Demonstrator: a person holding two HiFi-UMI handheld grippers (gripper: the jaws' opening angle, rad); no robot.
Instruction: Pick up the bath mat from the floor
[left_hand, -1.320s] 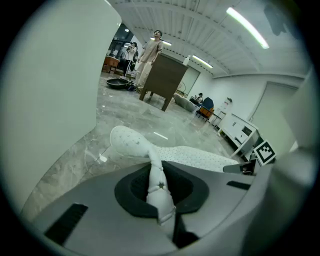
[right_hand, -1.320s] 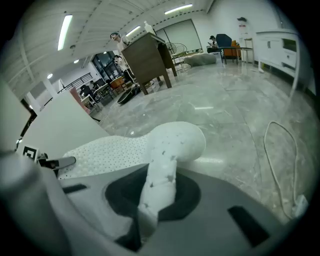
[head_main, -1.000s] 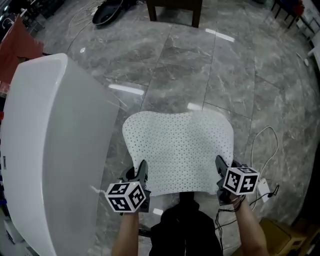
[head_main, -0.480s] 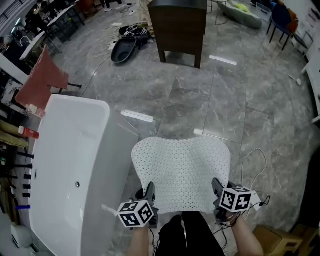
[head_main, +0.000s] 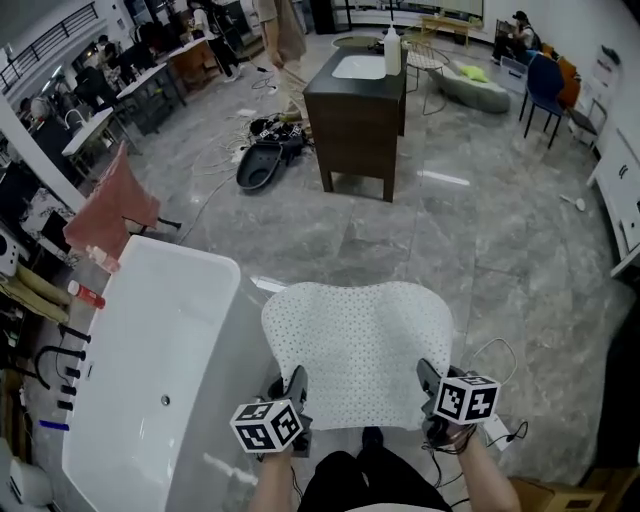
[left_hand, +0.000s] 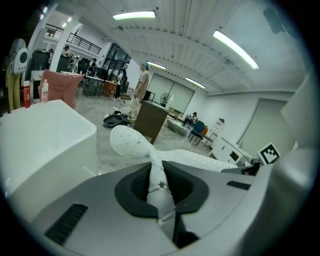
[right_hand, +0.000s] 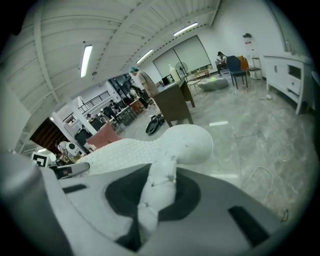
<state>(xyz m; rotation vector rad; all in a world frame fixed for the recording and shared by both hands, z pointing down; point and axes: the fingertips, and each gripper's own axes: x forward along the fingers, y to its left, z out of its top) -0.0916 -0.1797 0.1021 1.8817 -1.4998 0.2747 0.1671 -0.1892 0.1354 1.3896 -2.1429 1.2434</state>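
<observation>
The white perforated bath mat (head_main: 355, 345) hangs spread between both grippers, lifted off the grey marble floor (head_main: 500, 230). My left gripper (head_main: 295, 388) is shut on the mat's near left corner, and the pinched mat edge (left_hand: 156, 175) runs out between its jaws. My right gripper (head_main: 428, 378) is shut on the near right corner, where the bath mat (right_hand: 157, 182) bunches between the jaws. The far edge of the mat curls up in both gripper views.
A white bathtub (head_main: 150, 370) stands close on the left. A dark vanity cabinet (head_main: 358, 115) with a sink is ahead. A black tub and cables (head_main: 258, 165) lie on the floor beyond. A white cable (head_main: 495, 350) trails at the right, with a cardboard box (head_main: 545, 495) near it.
The head view has tilted up, showing far more of the room. The mat stays held between both grippers, which have drawn slightly closer together and lower in the view.
</observation>
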